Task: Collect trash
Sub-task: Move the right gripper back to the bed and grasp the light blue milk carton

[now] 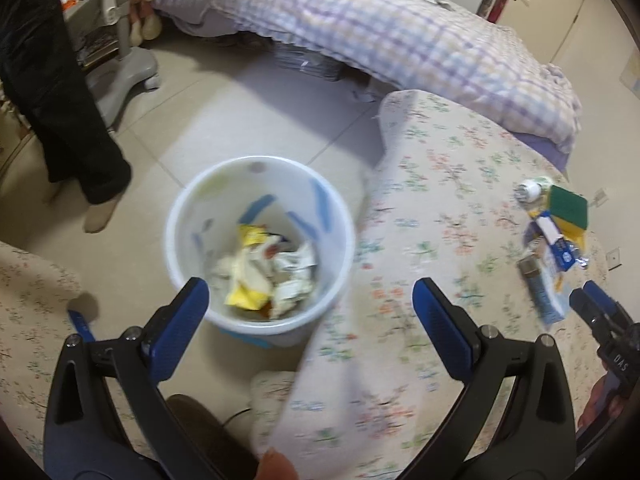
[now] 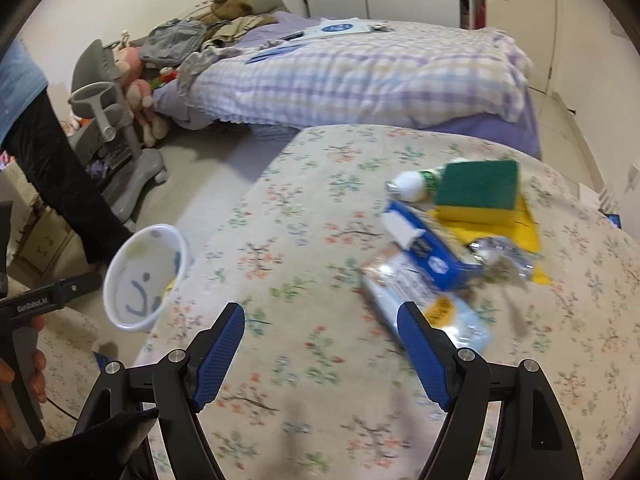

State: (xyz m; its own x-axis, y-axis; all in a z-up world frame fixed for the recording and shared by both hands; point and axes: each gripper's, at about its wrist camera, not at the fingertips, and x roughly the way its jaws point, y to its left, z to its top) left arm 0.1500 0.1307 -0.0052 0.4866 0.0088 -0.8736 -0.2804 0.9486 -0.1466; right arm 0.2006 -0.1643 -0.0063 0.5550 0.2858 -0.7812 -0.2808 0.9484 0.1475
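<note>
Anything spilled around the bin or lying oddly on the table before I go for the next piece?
No spill shows: the trash sits inside the white bin on the floor. The remaining clutter lies jumbled, with the sponge overlapping a bottle and wrappers.

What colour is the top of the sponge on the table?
Dark green, over a yellow body: sponge, clearest in the right wrist view.

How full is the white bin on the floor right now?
Partly full. The white bin stands upright with crumpled paper and yellow wrappers covering its bottom, and most of its inner wall still bare above them.
</note>
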